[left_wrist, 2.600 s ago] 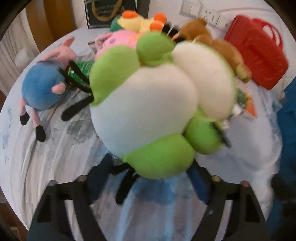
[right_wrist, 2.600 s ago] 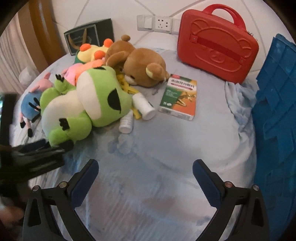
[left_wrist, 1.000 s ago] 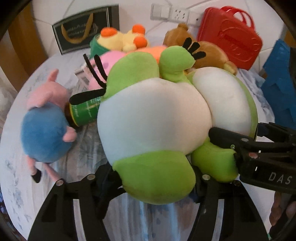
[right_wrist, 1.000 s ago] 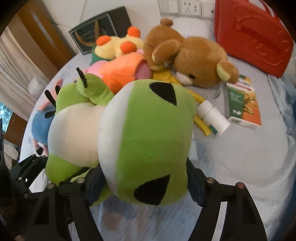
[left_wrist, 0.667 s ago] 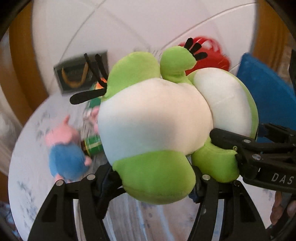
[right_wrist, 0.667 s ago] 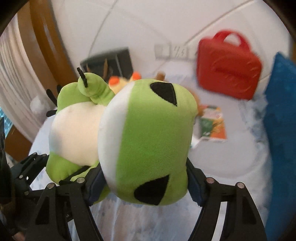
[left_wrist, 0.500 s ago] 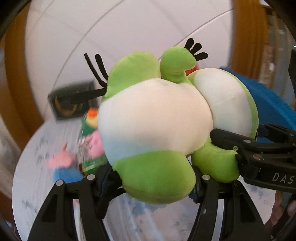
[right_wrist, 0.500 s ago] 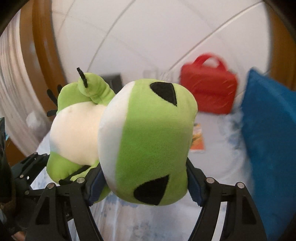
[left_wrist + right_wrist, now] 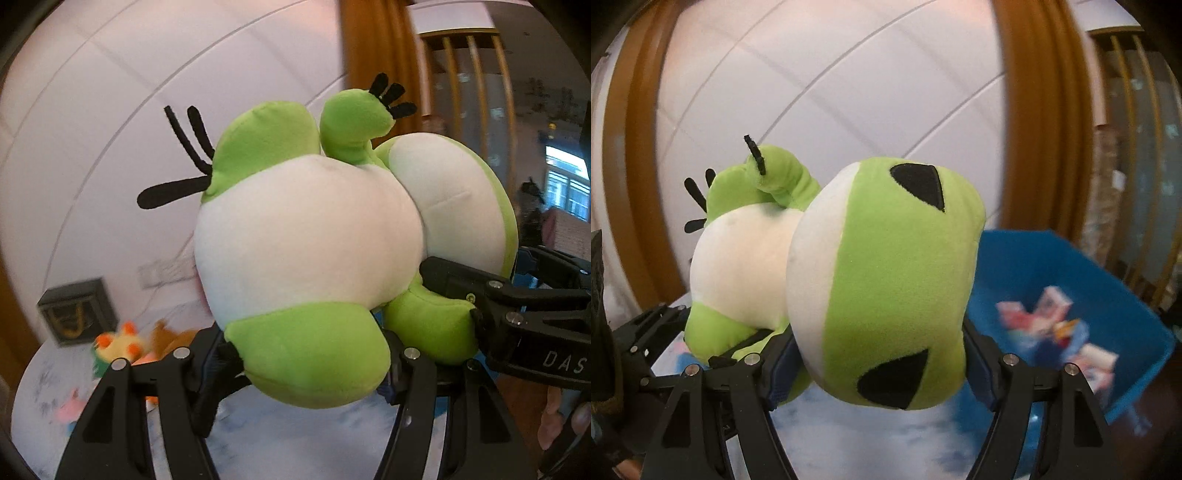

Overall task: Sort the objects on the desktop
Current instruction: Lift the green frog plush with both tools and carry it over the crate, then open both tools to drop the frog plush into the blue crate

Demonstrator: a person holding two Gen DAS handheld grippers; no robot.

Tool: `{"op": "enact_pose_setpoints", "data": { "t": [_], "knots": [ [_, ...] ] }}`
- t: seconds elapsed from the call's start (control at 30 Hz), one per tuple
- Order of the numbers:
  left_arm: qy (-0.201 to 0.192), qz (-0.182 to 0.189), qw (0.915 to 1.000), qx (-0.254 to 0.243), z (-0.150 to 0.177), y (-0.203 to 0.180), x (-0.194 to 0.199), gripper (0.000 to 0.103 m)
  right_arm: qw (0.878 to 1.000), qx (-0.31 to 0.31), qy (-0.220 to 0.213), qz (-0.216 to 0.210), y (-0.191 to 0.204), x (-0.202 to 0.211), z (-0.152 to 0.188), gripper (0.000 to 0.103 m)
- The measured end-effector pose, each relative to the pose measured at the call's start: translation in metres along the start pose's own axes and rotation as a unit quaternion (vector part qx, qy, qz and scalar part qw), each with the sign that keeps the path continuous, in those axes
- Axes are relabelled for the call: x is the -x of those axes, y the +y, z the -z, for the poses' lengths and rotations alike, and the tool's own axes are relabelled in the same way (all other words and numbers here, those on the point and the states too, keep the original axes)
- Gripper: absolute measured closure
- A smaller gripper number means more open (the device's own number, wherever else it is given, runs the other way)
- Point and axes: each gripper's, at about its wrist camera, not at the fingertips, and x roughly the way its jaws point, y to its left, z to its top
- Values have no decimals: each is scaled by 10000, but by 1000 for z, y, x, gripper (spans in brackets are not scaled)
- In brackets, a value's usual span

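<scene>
Frog plush (image 9: pixel 879 288) hangs in the air with its long axis lying across, the left hand-held gripper (image 9: pixel 295 363) clamped on its body, the right hand-held gripper (image 9: pixel 881 363) clamped on its head, nearer the blue bin (image 9: pixel 1082 273) lying right of the plush.

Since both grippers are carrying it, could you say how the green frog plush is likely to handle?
The green frog plush looks soft: it bulges around the right gripper. Probably light for its bulk. Its thin black toes stick out and seem floppy.

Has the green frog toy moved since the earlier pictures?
Yes. The green frog toy, clamped in both tongs, has been lifted off the table and swung right: the blue bin now sits beside it and the red case has left view.
</scene>
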Motion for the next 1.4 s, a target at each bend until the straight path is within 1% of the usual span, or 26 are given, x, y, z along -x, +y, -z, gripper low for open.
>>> {"op": "enact_pose_setpoints", "data": {
  "t": [0.1, 0.13, 0.27, 0.33, 0.4, 0.43, 0.5, 0.57, 0.63, 0.77, 0.83, 0.9, 0.93, 1.07, 1.13, 1.17, 1.23, 1.33, 1.4],
  "knots": [
    [-174, 177, 9996, -96, -19, -58, -10, 39, 9997, 10, -182, 180, -59, 24, -9, 27],
    [-202, 221, 9995, -125, -26, -89, -16, 38, 9994, 15, -233, 240, -87, 35, -10, 27],
    [-104, 318, 9993, -151, -45, -172, -42, 38, 9993, -20, -215, 309, -175, 50, -13, 27],
    [7, 306, 9994, -145, -52, -210, -57, 37, 9994, -22, -176, 293, -219, 55, -13, 27],
    [154, 278, 9994, -110, -56, -250, -65, 37, 9996, -48, -86, 269, -253, 53, -11, 27],
    [283, 267, 9992, -83, -57, -269, -78, 37, 9996, -51, -2, 263, -275, 49, -8, 27],
    [460, 251, 9986, -59, -55, -287, -92, 37, 9996, -61, 144, 247, -301, 46, -6, 27],
    [651, 184, 9977, -72, -51, -309, -111, 37, 9993, -104, 336, 152, -330, 32, 1, 27],
    [838, 105, 9963, -142, -45, -325, -132, 37, 9985, -195, 520, 35, -354, 14, 7, 27],
    [1125, 31, 9934, -208, -36, -348, -158, 37, 9966, -354, 746, -31, -385, -4, 26, 27],
    [1246, 21, 9920, -203, -35, -354, -170, 36, 9954, -449, 843, -67, -411, -16, 34, 27],
    [1348, 18, 9907, -199, -33, -356, -181, 36, 9945, -480, 924, -64, -419, -22, 38, 27],
    [1414, 21, 9898, -193, -31, -366, -184, 35, 9940, -492, 977, -58, -424, -27, 40, 26],
    [1720, -18, 9849, -221, -23, -375, -197, 29, 9923, -587, 1093, 47, -439, -37, 49, 21],
    [1712, -101, 9847, -306, -23, -374, -198, 27, 9919, -636, 1094, 107, -444, -38, 53, 21],
    [1678, -129, 9851, -358, -22, -377, -196, 25, 9916, -649, 1111, 111, -445, -38, 54, 21],
    [1652, -119, 9854, -403, -23, -381, -192, 23, 9914, -627, 1139, 118, -445, -37, 56, 21],
    [1626, -116, 9858, -410, -23, -382, -189, 23, 9918, -593, 1112, 192, -446, -31, 59, 20],
    [1559, -142, 9868, -406, -22, -383, -182, 23, 9922, -593, 1075, 228, -448, -26, 60, 17]
  ]
}}
